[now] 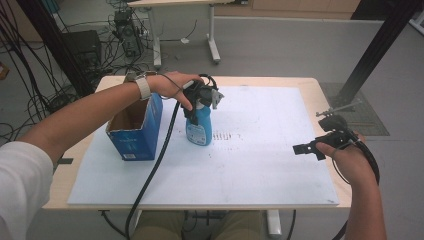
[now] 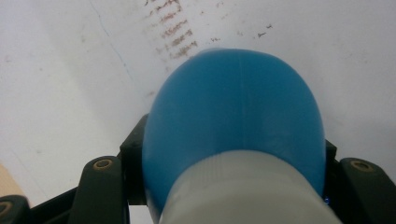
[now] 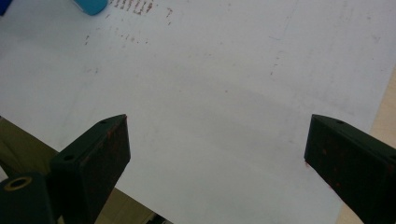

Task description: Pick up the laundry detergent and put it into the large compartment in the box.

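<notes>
Grey floor with tangled cables at far left, one second table (image 1: 185,4) beyond, one black post (image 1: 380,47) at far right. One wooden table (image 1: 310,85) in the middle, covered by one white sheet (image 1: 260,165) with faint reddish smudges near its centre.

On the sheet, two things: one blue bottle (image 1: 199,127) with a white neck, standing upright left of centre, and one blue cardboard box (image 1: 136,129), open at the top, just left of the bottle and a little nearer.

Two grippers, one per hand. Left gripper (image 1: 202,100) coming down from above onto the bottle's top, clamped on the neck; in the left gripper view, the blue shoulder of the bottle (image 2: 238,116) bulging out between the two black jaws, pressed in on both sides. One black cable (image 1: 160,155) trailing from it toward the near edge.

Right gripper (image 1: 305,148) at the right edge of the sheet, well apart from the bottle and box, pointed left; in the right gripper view (image 3: 217,149), jaws spread wide with nothing between them, bare sheet beneath.
</notes>
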### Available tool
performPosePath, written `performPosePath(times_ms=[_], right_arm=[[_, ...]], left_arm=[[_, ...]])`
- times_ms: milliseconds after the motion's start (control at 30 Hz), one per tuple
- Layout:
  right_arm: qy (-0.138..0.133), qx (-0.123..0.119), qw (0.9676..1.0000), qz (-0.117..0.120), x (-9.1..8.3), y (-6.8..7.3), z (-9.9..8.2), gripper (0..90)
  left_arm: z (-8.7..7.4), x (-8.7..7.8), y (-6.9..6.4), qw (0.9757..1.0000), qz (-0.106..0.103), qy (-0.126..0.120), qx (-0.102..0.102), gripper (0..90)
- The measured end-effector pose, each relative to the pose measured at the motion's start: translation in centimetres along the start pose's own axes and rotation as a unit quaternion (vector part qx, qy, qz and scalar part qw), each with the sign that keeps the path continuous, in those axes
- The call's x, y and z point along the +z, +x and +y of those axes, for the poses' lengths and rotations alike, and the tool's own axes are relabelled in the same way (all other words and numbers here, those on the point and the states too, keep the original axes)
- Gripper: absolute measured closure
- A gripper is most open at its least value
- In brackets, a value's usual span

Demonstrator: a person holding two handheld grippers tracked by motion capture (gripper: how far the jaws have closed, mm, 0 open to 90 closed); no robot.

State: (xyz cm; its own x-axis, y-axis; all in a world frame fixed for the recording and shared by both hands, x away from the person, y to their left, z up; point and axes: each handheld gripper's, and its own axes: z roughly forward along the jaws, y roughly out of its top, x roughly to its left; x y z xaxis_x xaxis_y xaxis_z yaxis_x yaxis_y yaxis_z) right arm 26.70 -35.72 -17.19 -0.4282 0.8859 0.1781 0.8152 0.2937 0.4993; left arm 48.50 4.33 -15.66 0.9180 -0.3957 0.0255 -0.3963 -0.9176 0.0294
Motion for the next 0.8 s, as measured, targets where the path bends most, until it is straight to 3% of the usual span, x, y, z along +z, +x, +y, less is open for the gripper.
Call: performPosePath(times_ms=[800], right_arm=[[0.001,0.001,1.0000,0.000,-0.04,-0.09,-0.14,6.7]], left_arm=[[0.18,-0.03,0.00,1.0000,-0.001,0.004,-0.007,38.4]])
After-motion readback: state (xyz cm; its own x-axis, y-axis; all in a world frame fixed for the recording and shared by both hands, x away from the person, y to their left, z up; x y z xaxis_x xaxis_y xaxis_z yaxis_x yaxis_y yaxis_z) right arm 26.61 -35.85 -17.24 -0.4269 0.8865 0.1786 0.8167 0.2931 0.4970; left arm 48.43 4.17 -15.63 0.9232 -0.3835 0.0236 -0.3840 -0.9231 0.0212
